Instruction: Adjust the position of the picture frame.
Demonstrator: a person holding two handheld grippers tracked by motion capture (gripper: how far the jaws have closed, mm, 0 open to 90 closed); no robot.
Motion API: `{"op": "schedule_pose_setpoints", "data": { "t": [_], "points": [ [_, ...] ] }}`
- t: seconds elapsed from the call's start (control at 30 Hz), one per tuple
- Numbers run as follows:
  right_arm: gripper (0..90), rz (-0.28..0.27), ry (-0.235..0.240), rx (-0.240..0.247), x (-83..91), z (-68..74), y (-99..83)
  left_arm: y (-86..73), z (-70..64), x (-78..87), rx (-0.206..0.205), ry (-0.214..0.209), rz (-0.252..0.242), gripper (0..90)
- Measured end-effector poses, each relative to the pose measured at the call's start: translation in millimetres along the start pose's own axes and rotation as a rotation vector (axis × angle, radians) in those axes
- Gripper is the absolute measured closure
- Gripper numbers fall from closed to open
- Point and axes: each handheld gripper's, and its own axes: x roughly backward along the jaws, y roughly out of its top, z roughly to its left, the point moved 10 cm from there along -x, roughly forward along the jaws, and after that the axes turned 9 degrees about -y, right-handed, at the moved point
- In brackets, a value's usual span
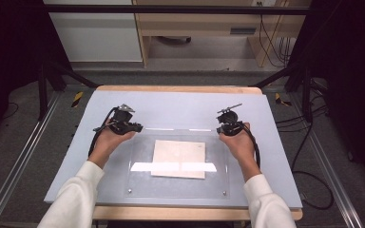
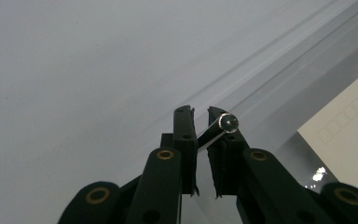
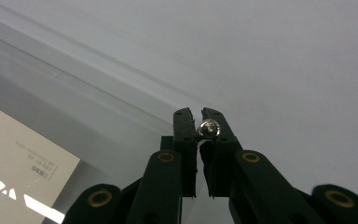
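On clear cover (image 1: 171,183) (paper (image 1: 178,158) beneath): both grippers.

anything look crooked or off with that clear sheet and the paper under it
Nothing stands out. The clear sheet lies flat and square on the grey mat, the paper roughly centred under it, and both tongs grip its far corner pins.

— What covers the surface (image 1: 171,89)?
— A grey mat (image 1: 171,102), with the wooden edge showing at the far and near sides. A pale sheet of paper (image 1: 178,154) with faint print lies in the middle of the mat.
— And beyond it?
— A white cabinet (image 1: 95,33) beside a pale wooden bench (image 1: 195,23).
— On the floor?
— Black cables (image 1: 309,185) loop at the right, a metal rail (image 1: 19,161) runs along the left, and a yellow-and-black strip (image 1: 77,98) sits near the far left corner.
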Motion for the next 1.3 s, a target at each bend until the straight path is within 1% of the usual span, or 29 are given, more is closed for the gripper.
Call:
{"op": "schedule_pose_setpoints", "data": {
  "t": [0.1,0.13,0.17,0.27,0.3,0.37,0.5,0.57,0.6,0.67,0.73,0.9,0.93,1.1,1.17,1.2,1.23,1.3],
  "points": [
    [84.8,-0.010,0.009,-0.012,-5.2,0.1,-2.3,-1.1,1.1,-3.1,0.006,0.003,0.002,81.4],
    [84.8,-0.015,0.012,-0.013,-6.9,0.1,-3.0,-2.4,2.1,-6.3,0.005,0.009,0.011,81.6],
    [84.8,-0.019,0.016,-0.019,-8.6,0.3,-3.6,-2.7,2.6,-8.0,0.008,0.015,0.010,81.8],
    [84.8,-0.029,0.016,-0.025,-11.6,0.1,-5.1,-4.3,3.5,-10.4,0.013,0.021,0.015,82.1],
    [84.9,-0.045,0.018,-0.029,-13.7,0.2,-5.6,-5.6,4.7,-12.8,0.018,0.028,0.010,82.3],
    [84.9,-0.055,0.021,-0.038,-15.2,0.6,-6.6,-6.7,4.8,-13.2,0.020,0.027,0.016,82.5],
    [84.9,-0.073,0.018,-0.042,-17.1,-0.1,-7.9,-7.1,5.2,-15.9,0.024,0.039,-0.001,82.8],
    [84.9,-0.075,0.021,-0.046,-17.3,0.3,-8.3,-7.4,5.1,-16.1,0.027,0.041,-0.001,82.8],
    [84.9,-0.085,0.020,-0.046,-18.1,0.1,-8.5,-7.6,5.2,-16.5,0.030,0.045,-0.006,83.0],
    [84.9,-0.088,0.021,-0.039,-18.9,-0.4,-9.0,-8.4,5.5,-18.0,0.028,0.063,-0.009,83.3],
    [84.9,-0.086,0.024,-0.046,-19.8,0.1,-9.4,-9.2,5.8,-18.6,0.032,0.066,-0.013,83.4],
    [84.9,-0.089,0.023,-0.044,-21.5,0.2,-9.6,-10.6,5.9,-19.3,0.035,0.075,-0.020,83.5],
    [84.9,-0.090,0.024,-0.044,-22.0,0.4,-9.5,-11.0,6.1,-19.3,0.036,0.084,-0.024,83.6],
    [84.9,-0.093,0.027,-0.040,-22.3,0.6,-8.7,-11.7,6.1,-19.0,0.047,0.101,-0.034,83.8],
    [84.8,-0.101,0.029,-0.042,-22.7,0.9,-7.6,-11.5,6.3,-18.1,0.047,0.121,-0.044,83.9],
    [84.8,-0.101,0.029,-0.042,-22.7,0.9,-7.6,-11.5,6.3,-18.1,0.047,0.121,-0.044,83.9],
    [84.8,-0.108,0.026,-0.040,-22.9,1.1,-6.6,-11.5,6.0,-16.8,0.047,0.135,-0.045,83.9],
    [84.8,-0.114,0.026,-0.038,-23.0,1.3,-5.9,-11.6,5.7,-16.3,0.048,0.144,-0.048,84.0]
  ]
}}
